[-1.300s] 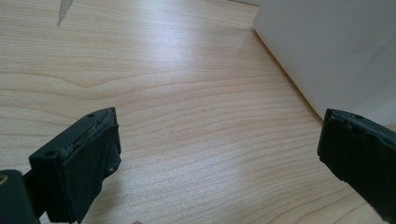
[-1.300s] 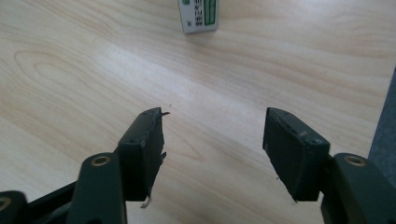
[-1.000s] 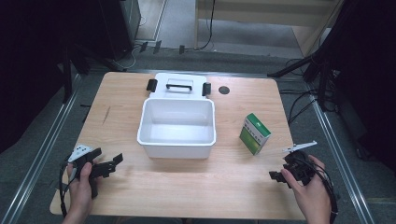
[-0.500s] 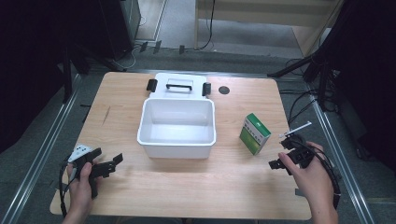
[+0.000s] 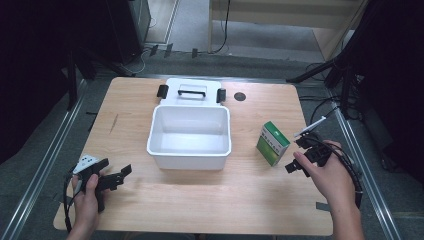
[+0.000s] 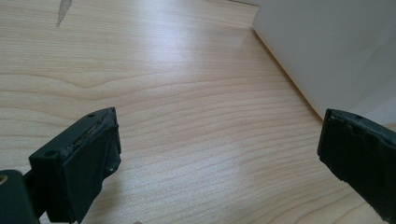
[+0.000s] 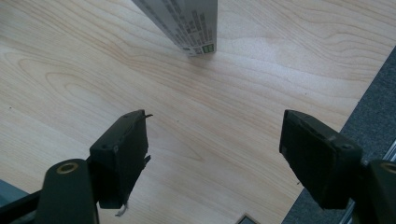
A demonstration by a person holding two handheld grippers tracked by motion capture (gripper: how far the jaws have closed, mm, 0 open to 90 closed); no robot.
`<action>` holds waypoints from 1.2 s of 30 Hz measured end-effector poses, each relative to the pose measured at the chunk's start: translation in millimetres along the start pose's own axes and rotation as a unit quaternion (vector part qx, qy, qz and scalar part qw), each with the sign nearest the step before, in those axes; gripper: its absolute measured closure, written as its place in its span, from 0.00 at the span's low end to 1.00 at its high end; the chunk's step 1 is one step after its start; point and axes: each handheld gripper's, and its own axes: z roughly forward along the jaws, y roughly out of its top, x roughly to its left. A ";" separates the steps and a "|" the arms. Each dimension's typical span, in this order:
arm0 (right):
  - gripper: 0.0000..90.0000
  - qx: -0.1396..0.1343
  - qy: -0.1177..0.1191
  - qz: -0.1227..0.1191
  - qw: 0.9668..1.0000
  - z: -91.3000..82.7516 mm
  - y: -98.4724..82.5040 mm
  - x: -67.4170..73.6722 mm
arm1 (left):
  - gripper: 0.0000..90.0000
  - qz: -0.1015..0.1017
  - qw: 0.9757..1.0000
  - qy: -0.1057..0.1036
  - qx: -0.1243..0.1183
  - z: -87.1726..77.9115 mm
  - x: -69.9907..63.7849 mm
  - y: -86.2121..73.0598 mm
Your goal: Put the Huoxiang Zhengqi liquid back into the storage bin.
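Observation:
A white open bin (image 5: 190,135) stands mid-table, and its side wall (image 6: 327,46) fills the upper right of the left gripper view. To the right of the bin a green and white carton (image 5: 272,142) stands upright; its printed end (image 7: 187,23) lies ahead of the right jaws. My right gripper (image 5: 295,155) (image 7: 217,123) is just right of the carton, apart from it. Its jaws have just been opening and nothing is between them. Near the front left corner my left gripper (image 5: 116,169) (image 6: 219,126) rests open over bare wood.
The bin's white lid (image 5: 190,92), with a black handle and latches, lies right behind the bin. A dark round hole (image 5: 240,96) sits in the tabletop beside it. The table's right edge and grey floor (image 7: 373,93) are close to my right gripper.
My right hand has moved from the front right corner up towards the carton, and its jaws stand wider. The left hand, bin and carton have stayed put.

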 end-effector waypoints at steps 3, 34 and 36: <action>0.25 0.004 -0.001 0.002 1.000 -2.3 4.6 0.5 | 0.00 0.000 1.000 0.000 0.000 0.0 -0.1 0.0; 0.26 0.020 -0.041 -0.052 0.998 -7.4 53.0 31.5 | 0.00 0.000 1.000 0.000 0.000 0.0 -0.2 0.0; 0.28 0.020 -0.042 -0.052 0.998 -7.5 54.1 31.8 | 0.00 0.000 1.000 0.000 0.000 0.0 -0.3 0.0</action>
